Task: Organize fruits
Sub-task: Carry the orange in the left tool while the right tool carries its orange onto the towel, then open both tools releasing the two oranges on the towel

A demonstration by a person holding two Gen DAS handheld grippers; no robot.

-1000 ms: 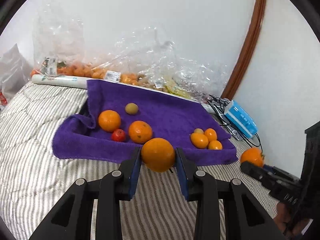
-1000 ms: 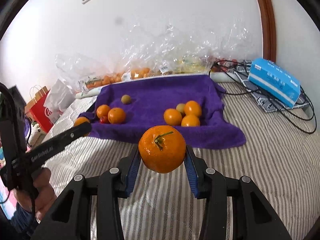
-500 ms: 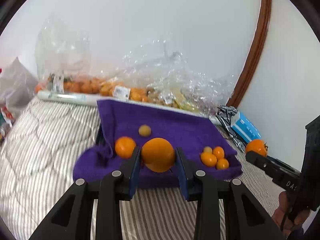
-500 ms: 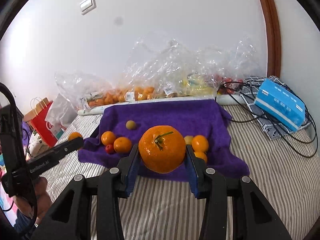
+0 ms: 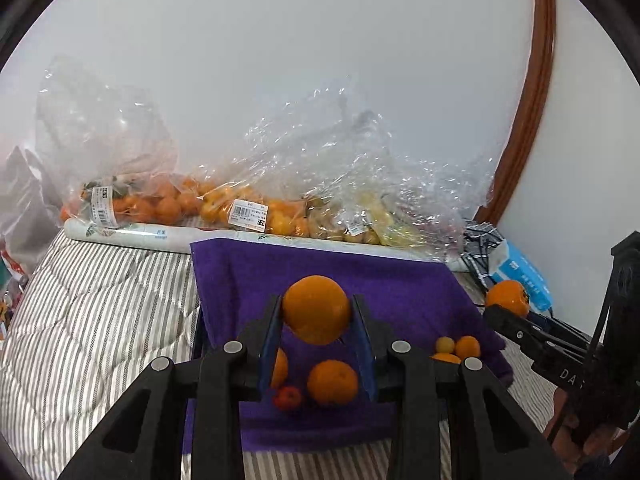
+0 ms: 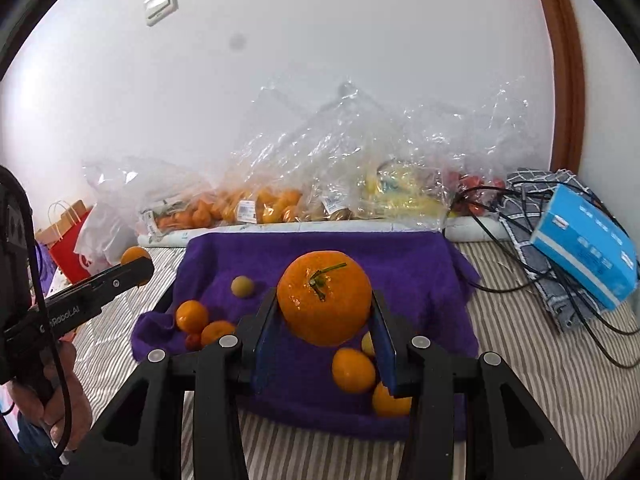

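My left gripper (image 5: 317,312) is shut on a smooth orange (image 5: 317,309), held above the purple towel (image 5: 400,292). Below it on the towel lie another orange (image 5: 332,382) and a small red fruit (image 5: 287,398). My right gripper (image 6: 324,304) is shut on a stemmed mandarin (image 6: 324,298), over the same towel (image 6: 408,268). Small orange fruits (image 6: 354,370) lie under it at the right; oranges (image 6: 192,316) and a pale round fruit (image 6: 242,286) lie at the left. The right gripper with its mandarin (image 5: 507,297) shows at the left view's right edge.
Clear plastic bags of fruit (image 5: 224,208) line the wall behind the towel, with a rolled sheet (image 5: 132,236) in front of them. A blue box (image 6: 584,256) and black cables (image 6: 520,256) lie at the right on the striped bedding (image 5: 92,320). Shopping bags (image 6: 76,240) stand at the far left.
Both grippers have advanced over the purple towel and risen a little, each keeping its fruit. The fruits on the towel now sit lower in both views.
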